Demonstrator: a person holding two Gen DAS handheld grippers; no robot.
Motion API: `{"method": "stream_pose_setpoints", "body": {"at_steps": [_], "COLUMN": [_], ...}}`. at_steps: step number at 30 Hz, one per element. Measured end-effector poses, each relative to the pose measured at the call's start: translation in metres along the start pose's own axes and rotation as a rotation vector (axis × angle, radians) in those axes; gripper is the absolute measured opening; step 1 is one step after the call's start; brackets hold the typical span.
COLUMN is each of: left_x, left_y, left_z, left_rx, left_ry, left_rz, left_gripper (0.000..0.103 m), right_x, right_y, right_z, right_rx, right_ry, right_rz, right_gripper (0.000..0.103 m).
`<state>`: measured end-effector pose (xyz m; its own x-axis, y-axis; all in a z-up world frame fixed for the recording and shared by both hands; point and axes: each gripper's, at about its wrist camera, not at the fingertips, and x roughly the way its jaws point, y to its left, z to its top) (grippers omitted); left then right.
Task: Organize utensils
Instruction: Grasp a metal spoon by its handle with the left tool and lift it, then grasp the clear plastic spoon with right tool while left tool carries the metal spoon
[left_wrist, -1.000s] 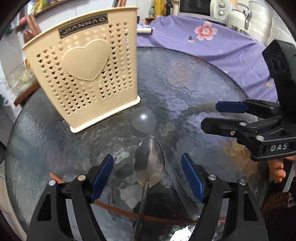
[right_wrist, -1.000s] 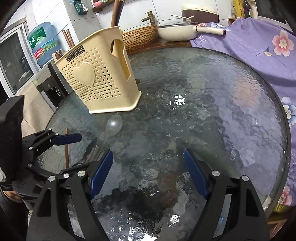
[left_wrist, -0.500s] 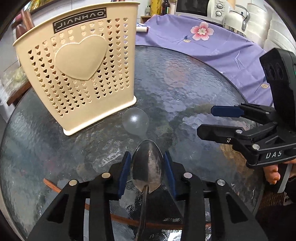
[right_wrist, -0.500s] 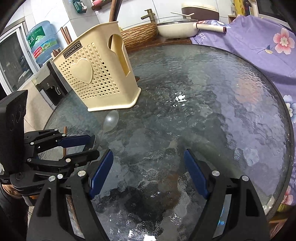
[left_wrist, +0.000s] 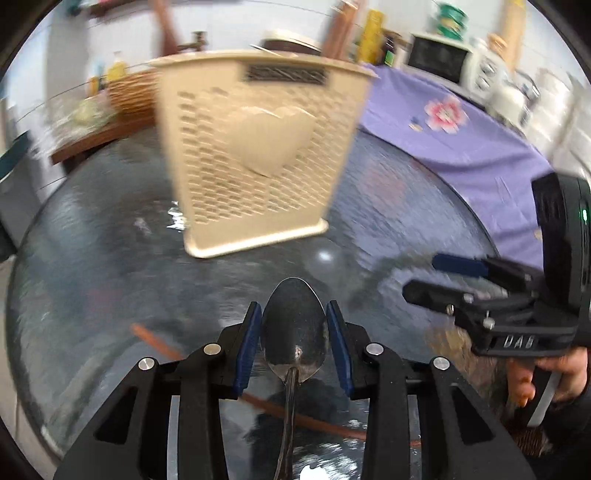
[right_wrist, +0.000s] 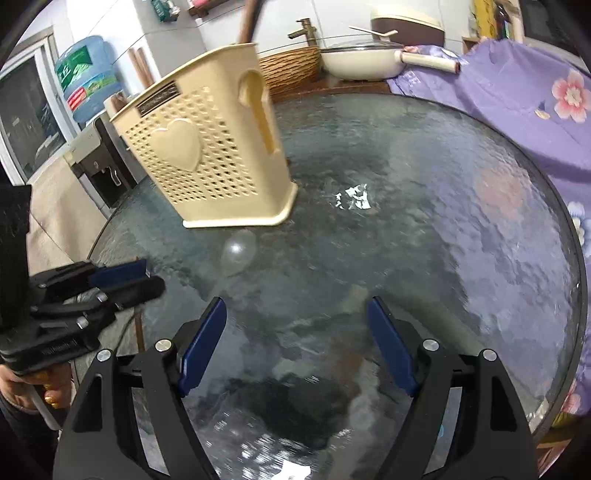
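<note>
A metal spoon (left_wrist: 294, 332) sits bowl-forward between the blue pads of my left gripper (left_wrist: 294, 334), which is shut on the spoon's bowl; its handle runs back under the camera. Beyond it stands the cream perforated utensil holder (left_wrist: 258, 147) with a raised heart, also in the right wrist view as the holder (right_wrist: 207, 162). My right gripper (right_wrist: 295, 347) hovers open over the glass table (right_wrist: 424, 229), nothing between its fingers. In the left wrist view the right gripper (left_wrist: 480, 284) shows at the right edge; in the right wrist view the left gripper (right_wrist: 122, 280) shows at the left.
A clear round bump (right_wrist: 238, 251) sits on the glass just in front of the holder. A brown chopstick (left_wrist: 303, 406) lies on the table below my left gripper. A purple floral cloth (left_wrist: 461, 129) covers the far right. A pan (right_wrist: 362, 62) and wicker basket (right_wrist: 291, 68) stand behind.
My left gripper closed on the spoon's bowl, then lifted and swung with it, so the holder now stands straight ahead. The right gripper stayed put, still open.
</note>
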<state>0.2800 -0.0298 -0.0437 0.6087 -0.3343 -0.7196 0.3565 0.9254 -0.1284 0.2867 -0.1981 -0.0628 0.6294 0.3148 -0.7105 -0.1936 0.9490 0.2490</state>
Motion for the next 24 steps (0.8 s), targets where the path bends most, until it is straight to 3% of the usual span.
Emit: {"method": "stream_pose_setpoints", "body": {"at_steps": [5,9,14,19,24], "left_x": [-0.028,-0.041,-0.053,-0.056,-0.057], "left_y": [0.023,0.031,0.035,0.035,0.039], "left_z": [0.001,0.004,0.005,0.007,0.006], "left_rx": [-0.085,-0.119,-0.134,-0.133,-0.138], "left_ry": [-0.072,-0.114,-0.143,-0.159,-0.161], "left_rz": [0.069,0.095,0.09,0.088,0.087], "left_gripper": [0.035,0.035,0.035,0.035,0.035], "right_x": [0.016,0.034,0.055,0.065,0.071], "right_y": [0.035,0.059,0.068,0.068,0.069], "right_z": [0.01,0.018,0.025,0.027,0.03], "right_rx": [-0.064,-0.116,-0.118,-0.093,-0.107], "right_ry": [0.036,0.059,0.096,0.096,0.092], "right_rz": [-0.026,-0.107,-0.158,-0.189,-0.221], "right_gripper": [0.078,0.078,0.063,0.061,0.049]}}
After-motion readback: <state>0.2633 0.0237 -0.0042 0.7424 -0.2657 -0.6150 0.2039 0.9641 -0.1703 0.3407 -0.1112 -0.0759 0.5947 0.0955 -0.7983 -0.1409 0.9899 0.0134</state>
